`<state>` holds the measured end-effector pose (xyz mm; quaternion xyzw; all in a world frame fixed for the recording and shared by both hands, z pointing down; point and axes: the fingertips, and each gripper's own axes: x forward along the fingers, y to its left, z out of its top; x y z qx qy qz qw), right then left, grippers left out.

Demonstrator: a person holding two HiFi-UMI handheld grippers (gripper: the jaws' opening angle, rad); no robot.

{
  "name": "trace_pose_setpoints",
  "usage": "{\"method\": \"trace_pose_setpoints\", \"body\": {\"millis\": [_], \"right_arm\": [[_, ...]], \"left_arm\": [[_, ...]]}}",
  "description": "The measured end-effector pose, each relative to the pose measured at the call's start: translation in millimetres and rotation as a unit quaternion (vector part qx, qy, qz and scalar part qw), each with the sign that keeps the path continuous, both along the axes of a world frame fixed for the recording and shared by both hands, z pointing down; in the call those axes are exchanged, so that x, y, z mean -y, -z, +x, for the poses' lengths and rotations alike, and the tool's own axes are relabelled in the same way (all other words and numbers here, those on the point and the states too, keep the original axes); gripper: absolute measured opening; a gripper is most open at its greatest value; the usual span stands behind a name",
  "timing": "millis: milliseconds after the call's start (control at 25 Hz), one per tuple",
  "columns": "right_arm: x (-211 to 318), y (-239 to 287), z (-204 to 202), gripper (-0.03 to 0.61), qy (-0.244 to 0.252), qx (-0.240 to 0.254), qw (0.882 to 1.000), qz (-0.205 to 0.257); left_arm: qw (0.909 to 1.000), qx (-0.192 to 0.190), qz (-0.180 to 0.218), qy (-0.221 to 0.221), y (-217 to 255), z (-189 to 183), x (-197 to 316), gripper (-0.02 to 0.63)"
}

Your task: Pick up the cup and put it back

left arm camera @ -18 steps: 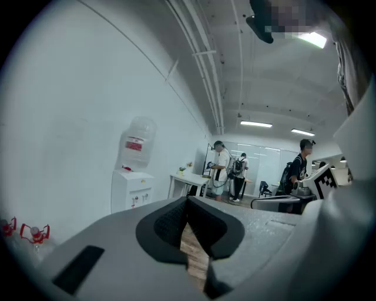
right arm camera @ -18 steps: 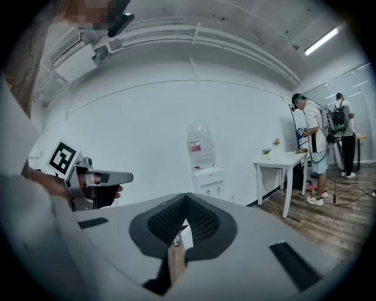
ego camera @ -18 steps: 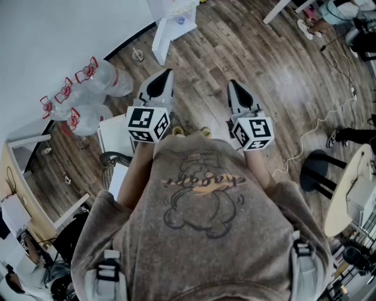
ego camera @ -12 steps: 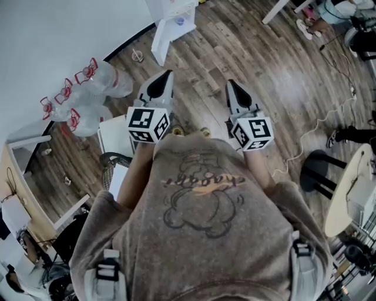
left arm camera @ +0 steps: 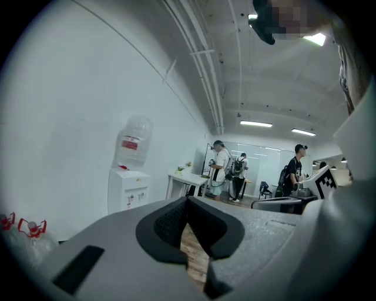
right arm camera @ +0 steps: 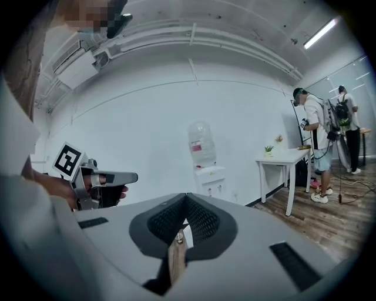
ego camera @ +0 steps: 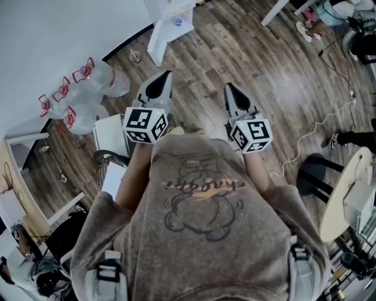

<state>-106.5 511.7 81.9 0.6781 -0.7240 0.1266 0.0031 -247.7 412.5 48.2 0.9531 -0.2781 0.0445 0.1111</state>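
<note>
A small clear cup (ego camera: 135, 56) stands on the wood floor by the wall, left of the white water dispenser (ego camera: 167, 17). I hold both grippers in front of my chest, well short of the cup. My left gripper (ego camera: 165, 75) points towards the dispenser with its jaws together and nothing between them. My right gripper (ego camera: 228, 87) is beside it, also shut and empty. In the left gripper view the dark pads (left arm camera: 173, 220) meet at the tip. In the right gripper view a tiny cup-like shape (right arm camera: 179, 236) shows through the slit under the pads.
Several large water bottles (ego camera: 88, 88) with red handles lie by the wall at left. A white table (right arm camera: 288, 159) stands right of the dispenser (right arm camera: 205, 159). People (left arm camera: 222, 170) stand further down the room. A black stool (ego camera: 311, 170) and a cable (ego camera: 317, 126) are at right.
The head view has shifted a little, so the dispenser and bottles sit slightly further up and left. Both grippers stay side by side and shut.
</note>
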Motion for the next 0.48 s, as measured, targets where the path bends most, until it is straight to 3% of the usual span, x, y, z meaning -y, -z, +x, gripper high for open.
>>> {"method": "trace_pose_setpoints", "body": {"millis": [480], "right_arm": [[-9,-30,25,0.002,0.022,-0.006,0.999,-0.028]], "left_arm": [[0.9999,0.0,0.002,0.012,-15,23,-2,0.002]]}}
